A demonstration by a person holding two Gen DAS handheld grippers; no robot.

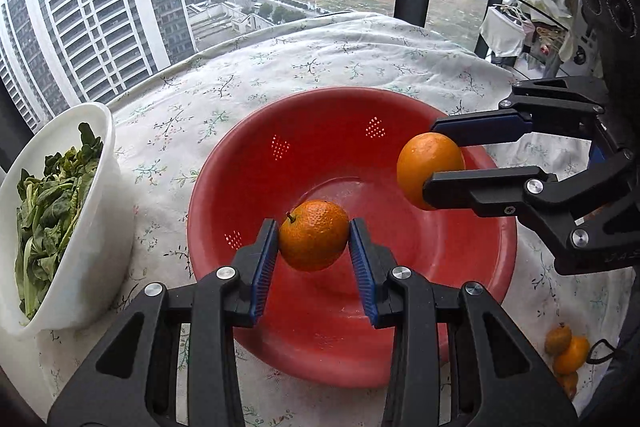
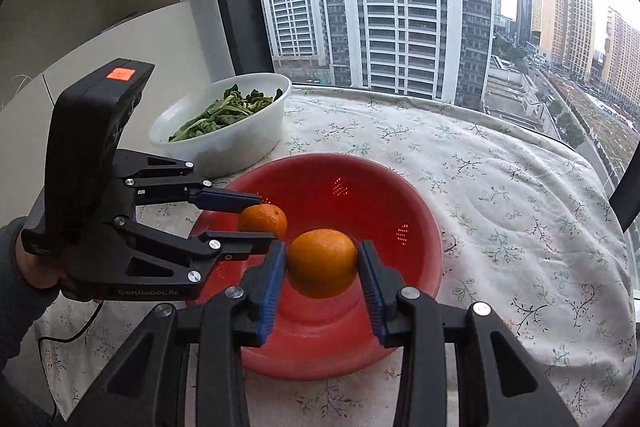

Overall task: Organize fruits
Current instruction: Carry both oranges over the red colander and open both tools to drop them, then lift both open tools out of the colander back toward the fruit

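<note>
Gripping a stemmed orange [image 1: 313, 235] between its blue pads, the left gripper [image 1: 313, 247] holds the fruit above the inside of the red colander [image 1: 460, 267]. The right gripper [image 2: 322, 269] is clenched on a second orange [image 2: 322, 263], smoother and a little larger, and holds it over the colander's right rim as the left wrist view shows it. Both fruits hang clear of the colander floor, near each other but apart. The colander sits on a table covered with a flowered cloth [image 2: 500, 195], close to the table's near edge. Just beside it, at the left edge, stands a white bowl [image 1: 96, 227] full of leafy greens [image 1: 48, 203]; bowl and colander look almost touching. At the near right corner of the table, three more oranges [image 1: 566, 351] lie bunched together on the cloth. A hand [image 2: 36, 267] in a dark sleeve grips the left gripper's handle. Beyond the table's far edge, a window [image 2: 400, 7] looks onto tower blocks.
</note>
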